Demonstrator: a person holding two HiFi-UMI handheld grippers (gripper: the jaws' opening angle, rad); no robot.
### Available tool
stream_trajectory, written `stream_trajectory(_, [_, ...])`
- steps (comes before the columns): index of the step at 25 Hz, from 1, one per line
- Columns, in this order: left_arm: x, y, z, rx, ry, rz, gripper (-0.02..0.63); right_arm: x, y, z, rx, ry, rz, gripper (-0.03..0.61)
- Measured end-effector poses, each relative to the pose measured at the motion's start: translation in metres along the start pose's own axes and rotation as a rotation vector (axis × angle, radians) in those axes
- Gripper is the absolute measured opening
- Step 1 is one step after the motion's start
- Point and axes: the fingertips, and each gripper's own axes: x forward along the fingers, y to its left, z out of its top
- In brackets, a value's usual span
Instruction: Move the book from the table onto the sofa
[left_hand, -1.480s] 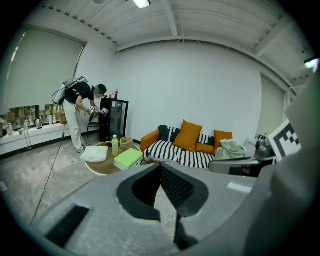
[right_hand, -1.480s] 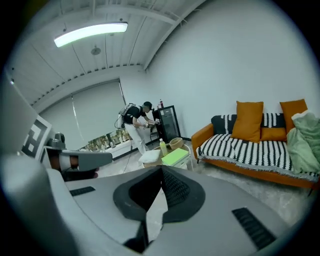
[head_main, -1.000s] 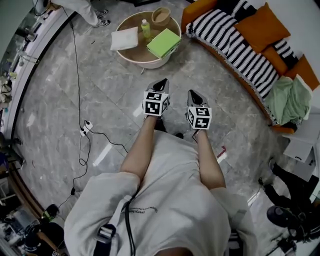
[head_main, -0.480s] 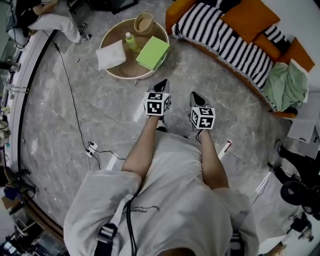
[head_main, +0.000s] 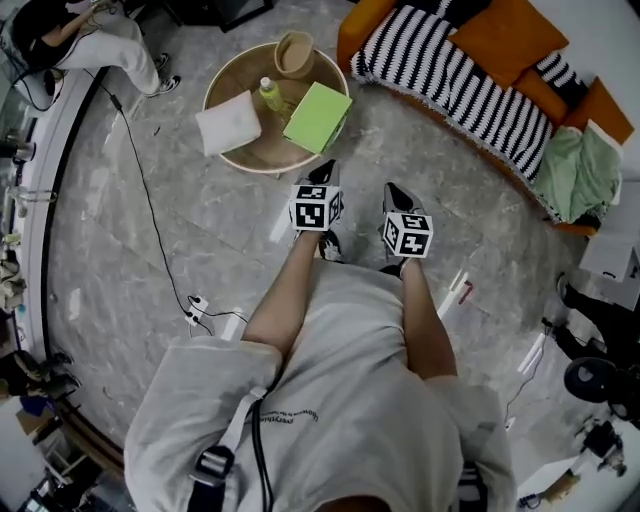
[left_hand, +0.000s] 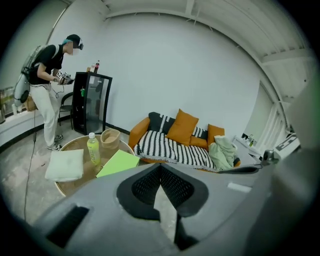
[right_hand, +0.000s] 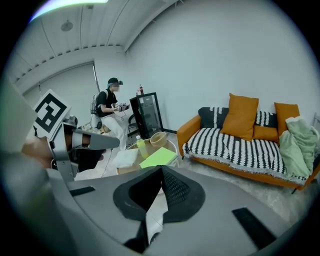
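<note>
The green book lies flat on the right side of the low round table, partly over its rim. In the head view both grippers are held out over the floor just short of the table. My left gripper is shut and empty, its tip close to the book's near corner. My right gripper is shut and empty, a little right of it. The left gripper view has the book beyond the closed jaws; the right gripper view has it too. The striped orange sofa stands to the right.
On the table also stand a green bottle, a folded white cloth and a tan cup. Orange cushions and a green blanket lie on the sofa. A cable with a power strip runs across the floor. Another person stands by a black cabinet.
I have stepped toward the table; both grippers have moved forward and now sit close to the book. Both jaws stay shut.
</note>
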Motion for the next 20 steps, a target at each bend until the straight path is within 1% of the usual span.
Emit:
stream_trajectory(3, [0.001,0.013,-0.008,-0.02,0.017,0.002,0.008,0.01,0.007,0.003,-0.026,0.024,0.025,0.006])
stream_trajectory(5, [0.003,0.02,-0.012,-0.041,0.022,0.01,0.008,0.013,0.003,0.005,0.012,0.021,0.021,0.006])
stream_trajectory(8, [0.003,0.033,-0.008,-0.069,0.009,0.027,0.008,0.023,-0.003,0.012,0.057,0.013,0.022,0.006])
stream_trajectory(12, [0.001,0.058,-0.002,-0.107,-0.009,0.077,0.008,0.05,0.01,0.021,0.042,0.03,0.097,0.006])
stream_trajectory(17, [-0.005,0.102,0.016,-0.168,-0.042,0.197,0.008,0.098,0.036,0.051,-0.014,0.045,0.217,0.006])
stream_trajectory(20, [-0.009,0.121,0.019,-0.219,-0.039,0.258,0.008,0.12,0.051,0.067,-0.061,0.062,0.283,0.006])
